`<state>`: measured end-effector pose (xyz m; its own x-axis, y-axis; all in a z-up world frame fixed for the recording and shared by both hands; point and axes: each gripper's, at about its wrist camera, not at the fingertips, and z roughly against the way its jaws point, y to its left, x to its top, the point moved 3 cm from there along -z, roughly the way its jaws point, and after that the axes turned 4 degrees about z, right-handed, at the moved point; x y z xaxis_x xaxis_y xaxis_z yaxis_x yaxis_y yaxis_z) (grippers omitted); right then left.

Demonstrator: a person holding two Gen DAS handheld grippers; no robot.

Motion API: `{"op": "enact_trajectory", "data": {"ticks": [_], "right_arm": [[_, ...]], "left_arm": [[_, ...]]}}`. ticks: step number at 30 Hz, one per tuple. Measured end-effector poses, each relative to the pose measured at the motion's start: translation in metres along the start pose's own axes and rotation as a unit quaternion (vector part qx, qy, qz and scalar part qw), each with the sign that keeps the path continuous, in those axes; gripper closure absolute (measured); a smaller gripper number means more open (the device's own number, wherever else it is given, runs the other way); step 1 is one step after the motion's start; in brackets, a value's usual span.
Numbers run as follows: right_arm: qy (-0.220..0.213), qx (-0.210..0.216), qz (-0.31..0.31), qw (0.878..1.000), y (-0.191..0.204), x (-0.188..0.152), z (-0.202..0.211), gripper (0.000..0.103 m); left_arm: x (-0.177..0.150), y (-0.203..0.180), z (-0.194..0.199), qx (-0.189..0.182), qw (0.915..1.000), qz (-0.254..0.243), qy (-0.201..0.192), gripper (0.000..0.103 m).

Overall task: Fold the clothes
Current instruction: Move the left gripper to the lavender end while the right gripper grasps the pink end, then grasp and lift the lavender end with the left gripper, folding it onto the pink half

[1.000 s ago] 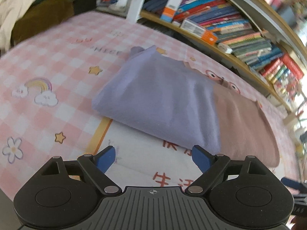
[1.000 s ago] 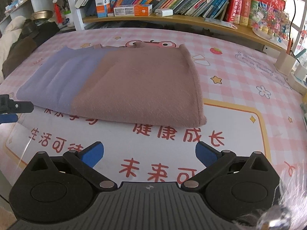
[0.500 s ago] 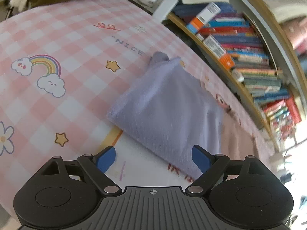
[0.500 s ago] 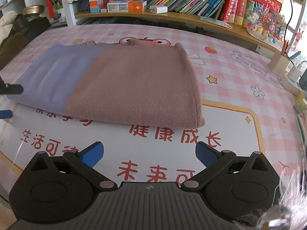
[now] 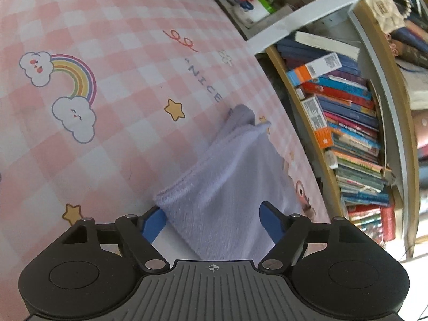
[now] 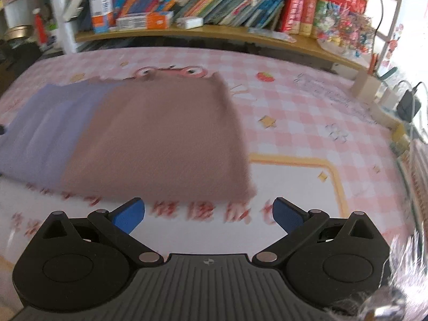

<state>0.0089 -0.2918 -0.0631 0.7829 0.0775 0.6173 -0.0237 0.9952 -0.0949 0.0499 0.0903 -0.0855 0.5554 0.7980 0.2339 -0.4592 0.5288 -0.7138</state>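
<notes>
Both tools [image 5: 211, 220] [image 6: 208, 212] wide, w/ garment [image 6: 149, 133] ahead.

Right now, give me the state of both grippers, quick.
Left gripper: open, jaws spread around the near corner of the purple cloth, holding nothing.
Right gripper: open, empty, just short of the brown cloth.

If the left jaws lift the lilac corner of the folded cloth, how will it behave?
The folded cloth looks fleecy and soft, so it will probably droop, not stay flat. Its stacked layers at the corner may separate. The fuzzy nap likely resists slipping.
</notes>
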Motion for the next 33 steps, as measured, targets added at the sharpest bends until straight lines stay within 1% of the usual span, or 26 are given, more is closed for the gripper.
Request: {"op": "enact_trajectory", "data": {"ticks": [1,2,3,5,6,7,8,9,10,11,12,13,15,16,18,19,20,21,23,25,27,30,31,32,33], "right_arm": [[-0.001,-0.007,-0.003,1.000,-0.004,0.005,-0.003,0.000],[-0.002,-0.013,-0.006,1.000,-0.008,0.009,-0.006,0.000],[-0.002,-0.019,-0.010,1.000,-0.012,0.014,-0.009,0.000],[0.001,-0.013,-0.019,1.000,-0.019,0.021,-0.015,0.003],[0.004,-0.009,-0.024,1.000,-0.022,0.024,-0.017,0.005],[0.005,-0.005,-0.030,1.000,-0.025,0.027,-0.020,0.008],[0.009,-0.001,-0.037,0.999,-0.026,0.030,-0.023,0.016],[0.013,0.004,-0.044,0.999,-0.028,0.032,-0.026,0.025],[0.018,0.013,-0.054,0.998,-0.029,0.033,-0.028,0.029],[0.023,0.021,-0.064,0.997,-0.030,0.035,-0.030,0.036],[0.028,0.030,-0.074,0.996,-0.031,0.036,-0.032,0.041],[0.036,0.046,-0.081,0.995,-0.030,0.036,-0.034,0.044],[0.042,0.082,-0.085,0.992,-0.020,0.035,-0.036,0.058],[0.043,0.095,-0.083,0.991,-0.014,0.035,-0.036,0.061],[0.045,0.112,-0.077,0.990,-0.002,0.034,-0.037,0.072],[0.047,0.114,-0.073,0.990,0.003,0.034,-0.038,0.076],[0.047,0.115,-0.071,0.990,0.003,0.034,-0.039,0.082],[0.047,0.115,-0.070,0.990,0.004,0.033,-0.039,0.086],[0.046,0.115,-0.067,0.990,0.005,0.033,-0.040,0.088],[0.046,0.116,-0.064,0.990,0.007,0.032,-0.041,0.089],[0.045,0.116,-0.061,0.990,0.008,0.032,-0.042,0.089],[0.044,0.117,-0.057,0.991,0.010,0.031,-0.043,0.089],[0.044,0.117,-0.056,0.991,0.011,0.030,-0.043,0.089],[0.044,0.117,-0.054,0.991,0.011,0.030,-0.044,0.089],[0.042,0.118,-0.054,0.991,0.011,0.030,-0.044,0.089]], "left_arm": [[0.002,0.001,-0.001,0.008,1.0000,0.004,-0.002,0.047],[0.004,0.003,-0.003,0.015,0.9998,0.009,-0.004,0.064],[0.006,0.006,-0.004,0.016,0.9998,0.012,-0.005,0.069],[0.010,0.011,-0.008,0.015,0.9997,0.016,-0.006,0.082],[0.012,0.013,-0.008,0.014,0.9998,0.016,-0.007,0.085],[0.015,0.015,-0.008,0.012,0.9998,0.015,-0.009,0.090],[0.017,0.016,-0.006,0.009,0.9998,0.010,-0.017,0.094],[0.020,0.016,-0.002,0.004,0.9996,0.002,-0.029,0.094],[0.024,0.015,0.003,0.005,0.9988,-0.015,-0.046,0.095],[0.028,0.016,0.008,0.009,0.9980,-0.026,-0.058,0.095],[0.033,0.019,0.013,0.013,0.9971,-0.032,-0.067,0.095],[0.038,0.022,0.018,0.016,0.9962,-0.038,-0.077,0.095],[0.045,0.030,0.022,0.024,0.9958,-0.033,-0.082,0.095],[0.047,0.034,0.022,0.024,0.9958,-0.032,-0.082,0.094],[0.050,0.040,0.022,0.013,0.9967,-0.019,-0.078,0.093],[0.050,0.042,0.021,0.009,0.9971,-0.014,-0.074,0.088],[0.050,0.043,0.019,0.005,0.9978,-0.012,-0.066,0.079],[0.050,0.043,0.016,0.001,0.9984,-0.012,-0.055,0.075],[0.050,0.042,0.012,-0.012,0.9987,-0.016,-0.047,0.065],[0.051,0.040,0.010,-0.022,0.9986,-0.015,-0.045,0.062],[0.052,0.039,0.006,-0.029,0.9985,-0.007,-0.046,0.062],[0.054,0.040,0.001,-0.035,0.9980,0.005,-0.051,0.067],[0.054,0.040,-0.001,-0.032,0.9981,0.007,-0.052,0.079],[0.055,0.041,-0.002,-0.028,0.9981,0.009,-0.054,0.087],[0.055,0.041,-0.004,-0.024,0.9981,0.010,-0.055,0.088]]}}
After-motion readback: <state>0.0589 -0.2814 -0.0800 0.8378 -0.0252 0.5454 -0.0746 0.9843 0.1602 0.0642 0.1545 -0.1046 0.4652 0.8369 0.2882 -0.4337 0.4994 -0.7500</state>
